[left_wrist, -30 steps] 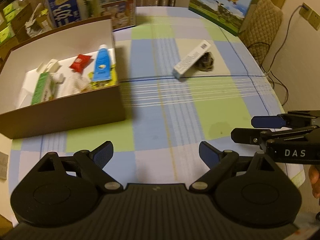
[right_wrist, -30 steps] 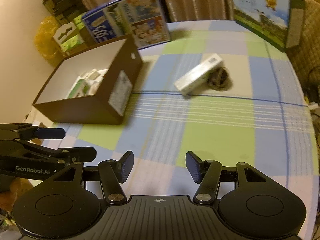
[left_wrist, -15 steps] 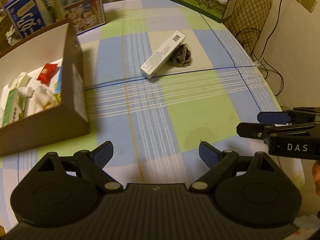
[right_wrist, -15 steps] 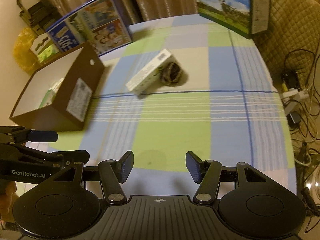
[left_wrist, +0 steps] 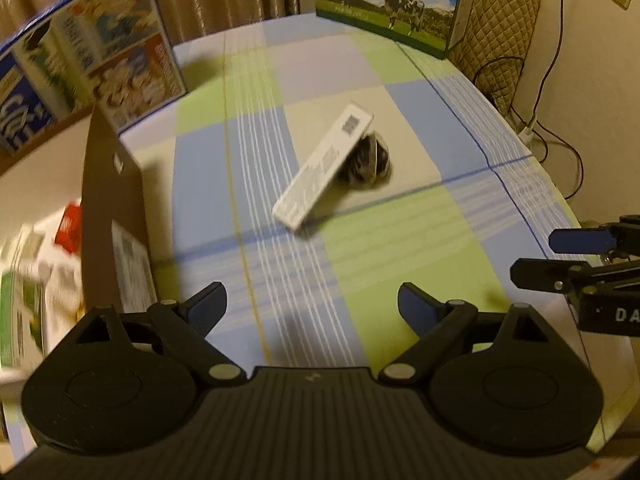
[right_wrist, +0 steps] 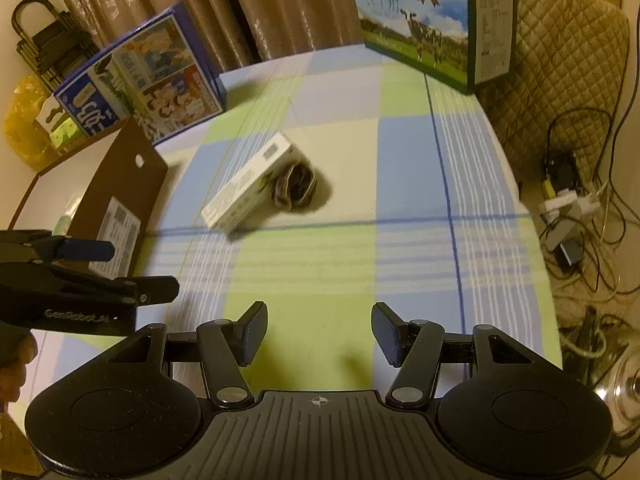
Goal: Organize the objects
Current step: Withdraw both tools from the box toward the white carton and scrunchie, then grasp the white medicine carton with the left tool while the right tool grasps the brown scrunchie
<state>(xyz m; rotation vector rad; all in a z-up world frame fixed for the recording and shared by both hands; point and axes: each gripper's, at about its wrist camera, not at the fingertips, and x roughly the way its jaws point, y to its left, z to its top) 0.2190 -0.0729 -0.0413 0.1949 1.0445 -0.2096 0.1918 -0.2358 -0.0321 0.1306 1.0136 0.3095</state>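
Nearest, the left gripper and the right gripper both hang over the near part of the checked cloth, each with its fingers spread apart and nothing between them; the right one sits just right of the left. Further out, mid-cloth, lies the white carton, slantwise, its far end propped on the dark bundle that touches it on the right. To the left of the carton, well apart from it, stands the brown box, already holding several small packs. Beyond the carton, two printed cartons stand at the far edge. The step in hand looks like an approach to the two loose items. The next move calls for reaching out to the carton, closing across its narrow width, and carrying it left into the box.
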